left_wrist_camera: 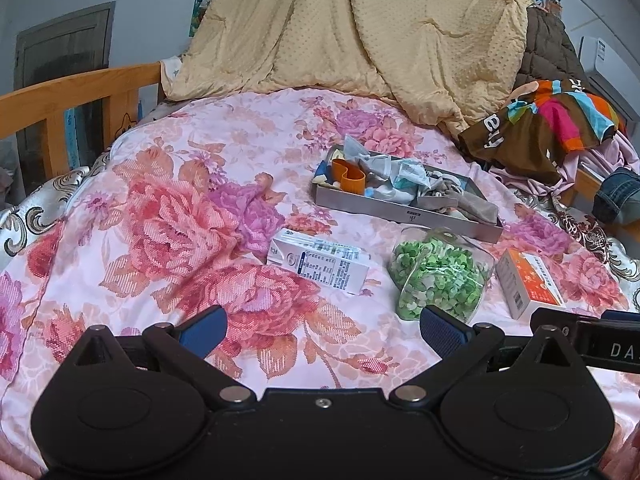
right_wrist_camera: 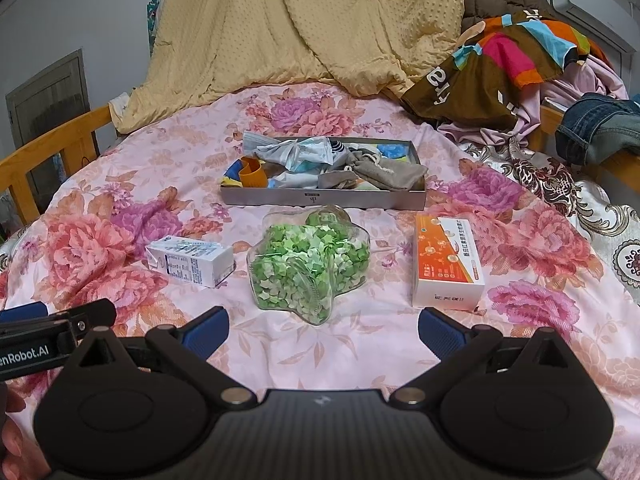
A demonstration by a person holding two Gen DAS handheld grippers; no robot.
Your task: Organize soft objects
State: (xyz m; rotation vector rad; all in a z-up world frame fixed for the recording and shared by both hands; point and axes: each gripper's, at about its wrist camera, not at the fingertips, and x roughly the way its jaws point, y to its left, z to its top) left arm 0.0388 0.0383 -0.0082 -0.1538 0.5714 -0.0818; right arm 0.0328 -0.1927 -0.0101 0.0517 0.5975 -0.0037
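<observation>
A grey metal tray sits on the floral bedspread, filled with soft items: face masks, a grey drawstring pouch, cloths and an orange band. Nearer lie a white carton, a clear star-shaped jar of green paper stars and an orange-and-white box. My left gripper is open, low over the bed, short of the carton and jar. My right gripper is open, just short of the jar. Both hold nothing.
A beige quilt is heaped at the bed's far end. Colourful clothes and jeans are piled at the right. A wooden bed rail runs along the left.
</observation>
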